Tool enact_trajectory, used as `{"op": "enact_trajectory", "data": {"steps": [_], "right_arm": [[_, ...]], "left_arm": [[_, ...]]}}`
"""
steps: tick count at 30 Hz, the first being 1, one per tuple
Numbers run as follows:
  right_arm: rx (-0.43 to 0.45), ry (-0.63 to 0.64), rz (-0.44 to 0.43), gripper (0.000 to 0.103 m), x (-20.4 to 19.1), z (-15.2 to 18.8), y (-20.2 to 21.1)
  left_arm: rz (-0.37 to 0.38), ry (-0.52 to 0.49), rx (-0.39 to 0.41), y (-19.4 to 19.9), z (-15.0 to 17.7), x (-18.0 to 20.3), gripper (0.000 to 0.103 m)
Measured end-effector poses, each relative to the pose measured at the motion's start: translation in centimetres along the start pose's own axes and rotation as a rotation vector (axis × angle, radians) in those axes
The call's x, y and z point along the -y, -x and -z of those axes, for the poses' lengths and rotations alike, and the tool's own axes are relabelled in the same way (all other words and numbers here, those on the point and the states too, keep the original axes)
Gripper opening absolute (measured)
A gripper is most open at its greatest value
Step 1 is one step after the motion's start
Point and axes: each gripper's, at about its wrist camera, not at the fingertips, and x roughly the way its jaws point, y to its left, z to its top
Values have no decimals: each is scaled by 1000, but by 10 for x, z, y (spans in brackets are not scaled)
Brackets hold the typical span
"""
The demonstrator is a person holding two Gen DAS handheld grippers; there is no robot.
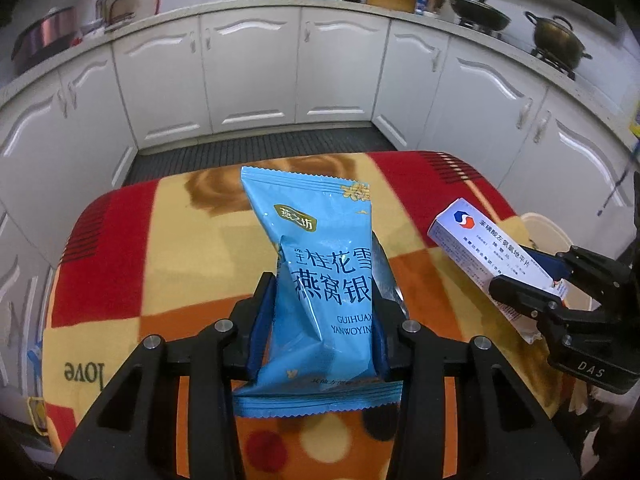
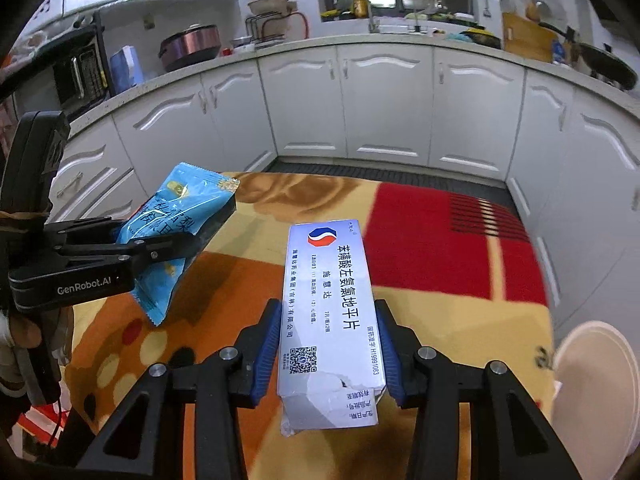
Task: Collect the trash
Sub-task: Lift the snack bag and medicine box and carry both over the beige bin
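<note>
My left gripper (image 1: 320,292) is shut on a blue snack wrapper (image 1: 316,280), which it holds upright above the blanket-covered table (image 1: 120,280). The wrapper (image 2: 180,216) and the left gripper (image 2: 176,248) also show at the left of the right wrist view. My right gripper (image 2: 328,328) is shut on a white medicine box (image 2: 328,320) with a torn near end, lifted off the table (image 2: 440,320). In the left wrist view that box (image 1: 492,248) and the right gripper (image 1: 524,280) are at the right.
A cream bin (image 2: 596,388) with an open round rim stands by the table's right edge; its rim (image 1: 548,228) shows behind the medicine box. White kitchen cabinets (image 1: 248,80) ring the table, with pots (image 1: 556,40) on the counter and a dark floor mat (image 1: 260,152) between.
</note>
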Motion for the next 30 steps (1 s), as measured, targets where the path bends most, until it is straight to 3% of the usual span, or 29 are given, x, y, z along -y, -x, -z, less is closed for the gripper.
{"op": "enact_trajectory", "data": {"steps": [30], "right_arm": [[66, -209, 172, 44, 107, 56, 91]], "left_arm": [[129, -180, -6, -8, -9, 133, 39]]}}
